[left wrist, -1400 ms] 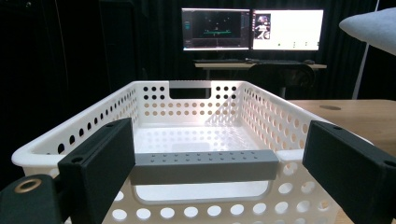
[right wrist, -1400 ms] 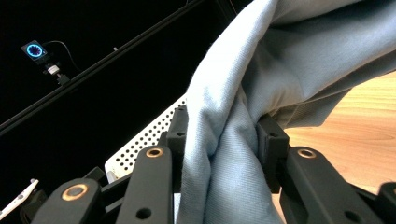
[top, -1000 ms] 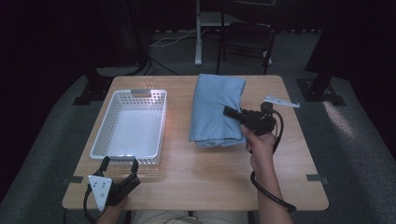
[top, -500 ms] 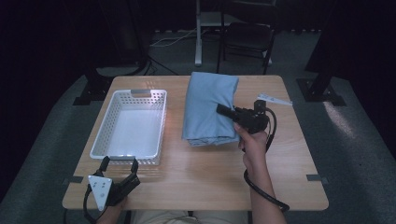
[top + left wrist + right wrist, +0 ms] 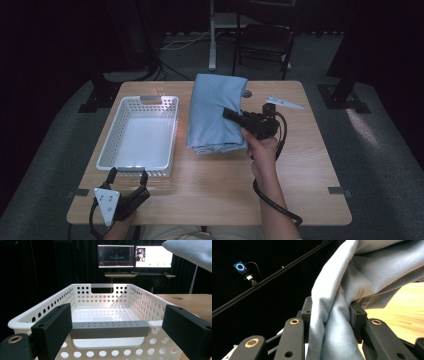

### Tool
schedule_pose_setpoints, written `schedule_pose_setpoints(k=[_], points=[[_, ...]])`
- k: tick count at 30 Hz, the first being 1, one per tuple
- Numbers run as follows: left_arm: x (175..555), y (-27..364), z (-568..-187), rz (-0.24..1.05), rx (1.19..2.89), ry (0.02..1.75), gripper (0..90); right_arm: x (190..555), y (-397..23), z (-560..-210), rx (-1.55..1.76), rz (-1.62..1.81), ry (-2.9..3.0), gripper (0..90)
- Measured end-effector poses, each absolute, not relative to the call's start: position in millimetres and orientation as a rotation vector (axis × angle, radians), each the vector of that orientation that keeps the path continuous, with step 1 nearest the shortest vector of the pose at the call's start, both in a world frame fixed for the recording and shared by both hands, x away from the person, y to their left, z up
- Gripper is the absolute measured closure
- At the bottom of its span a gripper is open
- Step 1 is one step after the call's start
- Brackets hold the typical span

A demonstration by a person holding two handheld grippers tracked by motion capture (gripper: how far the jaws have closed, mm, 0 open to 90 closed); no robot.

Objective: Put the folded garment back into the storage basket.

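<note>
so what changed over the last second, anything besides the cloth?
The right gripper, shut on the folded blue cloth, has carried it leftward across the table, so the cloth now lies closer to the white basket. No new grasp and no release. The left gripper stayed open at the basket's near handle, and the basket and the small white item at the far right kept their places.

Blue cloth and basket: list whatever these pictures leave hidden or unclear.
- Folded blue cloth: its underside hidden in the high view; top cut off by the right gripper view's edge.
- Right gripper: pads covered by the pinched cloth.
- White basket: near wall cut off at the left gripper view's bottom edge.
- Small pale item: too small to identify.
</note>
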State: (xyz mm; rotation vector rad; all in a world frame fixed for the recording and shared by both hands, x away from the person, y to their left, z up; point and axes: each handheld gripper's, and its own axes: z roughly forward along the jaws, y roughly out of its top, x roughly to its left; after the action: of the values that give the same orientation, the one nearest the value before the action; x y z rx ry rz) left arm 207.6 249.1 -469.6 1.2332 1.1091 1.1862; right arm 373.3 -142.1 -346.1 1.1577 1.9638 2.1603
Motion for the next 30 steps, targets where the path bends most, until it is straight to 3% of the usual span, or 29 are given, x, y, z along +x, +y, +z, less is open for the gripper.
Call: schedule_pose_setpoints(k=[30], points=[[207,249,-470,1.188,1.225,1.103,10.7,385,-95,-356,1.192,2.249,1.887,65.6]])
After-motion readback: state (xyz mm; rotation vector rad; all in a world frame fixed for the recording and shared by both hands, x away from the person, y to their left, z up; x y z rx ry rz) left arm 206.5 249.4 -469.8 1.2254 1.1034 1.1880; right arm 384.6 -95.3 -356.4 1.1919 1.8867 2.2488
